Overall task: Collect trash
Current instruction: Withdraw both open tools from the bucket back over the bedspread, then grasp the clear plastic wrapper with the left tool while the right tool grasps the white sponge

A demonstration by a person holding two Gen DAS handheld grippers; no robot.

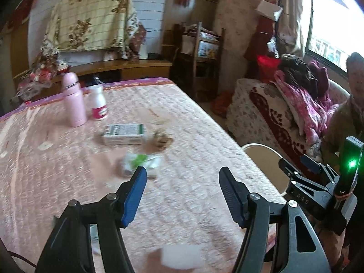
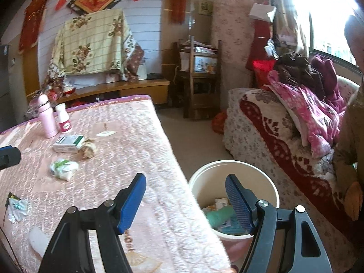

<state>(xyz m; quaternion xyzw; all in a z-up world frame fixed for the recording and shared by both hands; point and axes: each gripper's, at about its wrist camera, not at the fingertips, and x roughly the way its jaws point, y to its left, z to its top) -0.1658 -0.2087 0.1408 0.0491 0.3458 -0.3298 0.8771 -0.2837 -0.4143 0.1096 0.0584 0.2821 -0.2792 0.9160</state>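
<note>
A crumpled white and green wrapper point(image 1: 140, 163) lies on the pink quilted table point(image 1: 193, 136), just ahead of my open, empty left gripper point(image 1: 182, 177); it also shows in the right wrist view point(image 2: 63, 168). A brown crumpled scrap point(image 1: 162, 139) lies beside a green and white box point(image 1: 124, 134). A white paper point(image 1: 182, 257) lies under the left gripper. My right gripper point(image 2: 185, 183) is open and empty over the table edge and a cream bin point(image 2: 204, 182) holding several bits of trash. More small wrappers point(image 2: 17, 207) lie at the left.
A pink flask point(image 1: 74, 100) and a white bottle with a pink label point(image 1: 99, 104) stand at the table's far side. A sofa point(image 2: 261, 136) piled with pink clothes is to the right of the bin. Wooden shelves point(image 2: 200, 77) stand at the back.
</note>
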